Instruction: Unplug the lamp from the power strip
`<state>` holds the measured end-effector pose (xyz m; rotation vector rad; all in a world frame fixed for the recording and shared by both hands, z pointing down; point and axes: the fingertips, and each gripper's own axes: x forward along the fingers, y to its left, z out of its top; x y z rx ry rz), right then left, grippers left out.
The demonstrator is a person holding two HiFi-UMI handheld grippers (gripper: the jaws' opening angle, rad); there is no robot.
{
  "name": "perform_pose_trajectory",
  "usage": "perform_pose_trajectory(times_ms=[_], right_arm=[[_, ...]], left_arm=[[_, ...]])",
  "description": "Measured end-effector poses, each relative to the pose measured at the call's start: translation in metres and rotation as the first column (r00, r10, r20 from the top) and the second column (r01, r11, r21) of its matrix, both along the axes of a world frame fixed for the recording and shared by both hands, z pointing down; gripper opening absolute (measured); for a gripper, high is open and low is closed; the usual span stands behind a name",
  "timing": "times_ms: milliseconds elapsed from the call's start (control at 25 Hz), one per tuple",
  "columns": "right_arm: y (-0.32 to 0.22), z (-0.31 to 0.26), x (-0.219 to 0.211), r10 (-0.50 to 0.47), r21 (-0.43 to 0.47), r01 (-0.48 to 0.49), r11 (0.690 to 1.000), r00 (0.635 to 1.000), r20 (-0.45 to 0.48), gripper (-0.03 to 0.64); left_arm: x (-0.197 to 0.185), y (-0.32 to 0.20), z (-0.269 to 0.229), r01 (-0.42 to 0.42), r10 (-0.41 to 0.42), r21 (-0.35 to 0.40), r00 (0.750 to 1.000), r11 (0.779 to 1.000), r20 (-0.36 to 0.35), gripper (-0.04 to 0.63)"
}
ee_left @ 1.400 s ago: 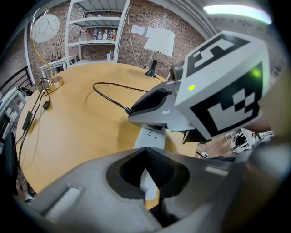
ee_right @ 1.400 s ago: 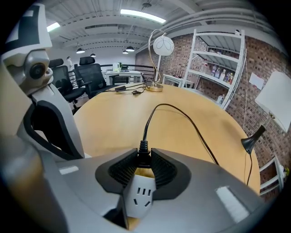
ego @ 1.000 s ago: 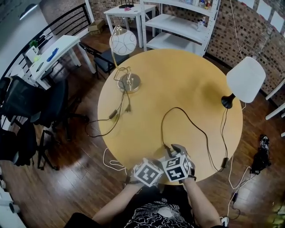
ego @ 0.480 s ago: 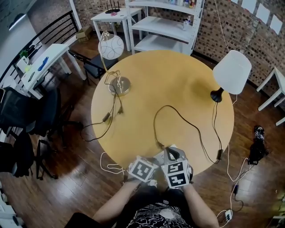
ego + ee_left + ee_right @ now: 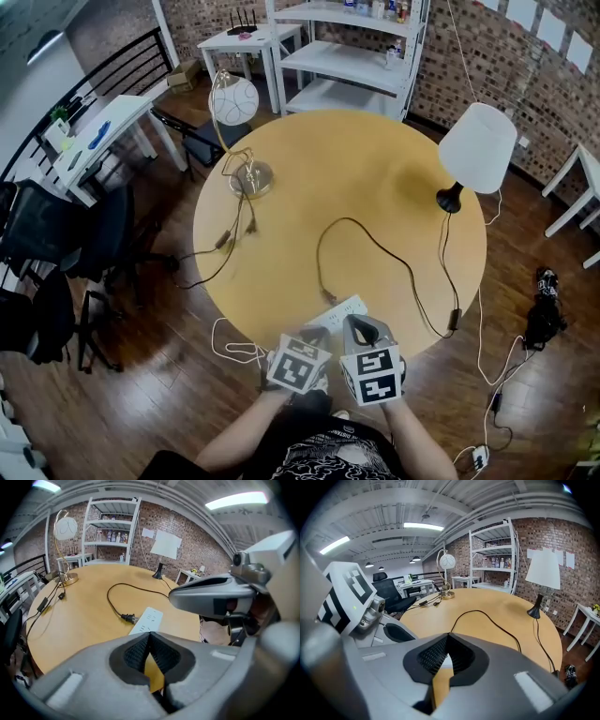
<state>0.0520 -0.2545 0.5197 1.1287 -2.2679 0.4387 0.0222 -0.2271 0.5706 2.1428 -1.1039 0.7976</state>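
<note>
A white power strip [image 5: 343, 308] lies near the table's front edge. The black plug [image 5: 328, 296] of the white-shaded lamp [image 5: 477, 147] lies against the strip's left side [image 5: 147, 619], and its cord [image 5: 375, 246] loops back across the table to the lamp's black base [image 5: 450, 199]. The plug [image 5: 128, 618] rests on the wood, not in a socket. My left gripper [image 5: 314, 334] and right gripper [image 5: 359, 326] hover side by side just short of the strip. Both are shut with nothing between the pads [image 5: 149, 635] [image 5: 447, 642].
A brass lamp with a globe shade [image 5: 234, 97] stands at the round table's [image 5: 375, 159] far left, its cord [image 5: 225, 242] hanging over the edge. White shelving [image 5: 347, 47], a white desk [image 5: 103, 131] and black chairs [image 5: 56, 244] surround the table. More cables lie on the wooden floor [image 5: 492, 403].
Both grippers have drawn back toward me off the power strip, which now shows uncovered with the plug beside it. The right jaws have closed.
</note>
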Motion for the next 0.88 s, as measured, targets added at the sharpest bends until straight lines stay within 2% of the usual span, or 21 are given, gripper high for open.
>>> perform_pose_trajectory(times_ms=[160,400,720,880], right_arm=[[0.018,-0.011,0.014,0.008,0.011,-0.009,1.0,0.999,0.037,0.001],[0.047,-0.022,0.03,0.007,0.025,-0.009,1.0,0.998,0.068,0.001],[0.077,-0.031,0.034,-0.013,0.046,0.007,0.999,0.991,0.135,0.002],[0.092,-0.038,0.043,-0.016,0.055,0.008,0.998,0.988,0.155,0.0]], left_arm=[[0.014,0.015,-0.024,0.047,-0.045,0.093,0.999,0.995,-0.016,0.003],[0.026,0.034,-0.056,0.097,-0.094,0.225,0.995,0.969,-0.024,0.005],[0.029,0.06,-0.079,0.155,-0.148,0.316,0.988,0.936,-0.044,0.003],[0.041,0.076,-0.085,0.153,-0.15,0.331,0.988,0.931,-0.035,0.003]])
